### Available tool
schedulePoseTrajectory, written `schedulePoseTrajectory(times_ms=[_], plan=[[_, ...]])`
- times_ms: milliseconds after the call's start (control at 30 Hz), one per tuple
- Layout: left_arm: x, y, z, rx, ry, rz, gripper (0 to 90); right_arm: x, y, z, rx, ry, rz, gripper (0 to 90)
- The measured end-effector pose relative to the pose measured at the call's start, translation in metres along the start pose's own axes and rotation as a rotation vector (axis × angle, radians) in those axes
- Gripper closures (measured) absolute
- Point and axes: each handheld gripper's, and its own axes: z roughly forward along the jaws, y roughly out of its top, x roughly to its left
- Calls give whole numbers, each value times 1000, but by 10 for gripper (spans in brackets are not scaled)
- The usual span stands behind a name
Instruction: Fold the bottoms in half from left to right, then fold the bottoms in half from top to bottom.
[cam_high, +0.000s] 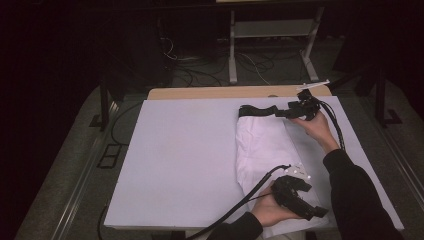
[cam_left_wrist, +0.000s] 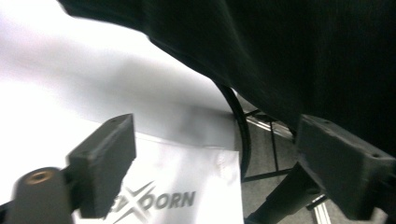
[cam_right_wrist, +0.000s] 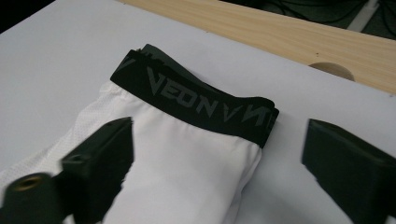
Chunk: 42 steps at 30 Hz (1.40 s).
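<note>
The white shorts (cam_high: 262, 150) are light and limp; I grip the black waistband (cam_right_wrist: 196, 100). Both grippers' jaws stand apart, empty.

Left tool (cam_high: 311, 199) and right tool (cam_high: 280, 113): matte black bodies, each with two blocky black fingers (cam_left_wrist: 103, 163) bearing small screw holes; a brass-coloured insert sits near the left tool's base. Black cables (cam_high: 250, 196) trail from both. Person wears black long sleeves (cam_high: 357, 192).
</note>
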Motion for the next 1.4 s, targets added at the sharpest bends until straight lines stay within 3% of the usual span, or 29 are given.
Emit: schedulePoseTrajectory(times_ms=[100,267,533,1400], plan=[[4,4,-13,4,36,27,1,3,-1,-5,-14,5,7,0],[13,6,-33,-6,103,40,0,7,-4,-13,-41,13,20,0],[30,8,-59,-50,167,50,0,10,-11,-19,-36,-4,20,0],[67,12,-91,-78,255,72,0,13,-32,-31,-44,-6,12,0]])
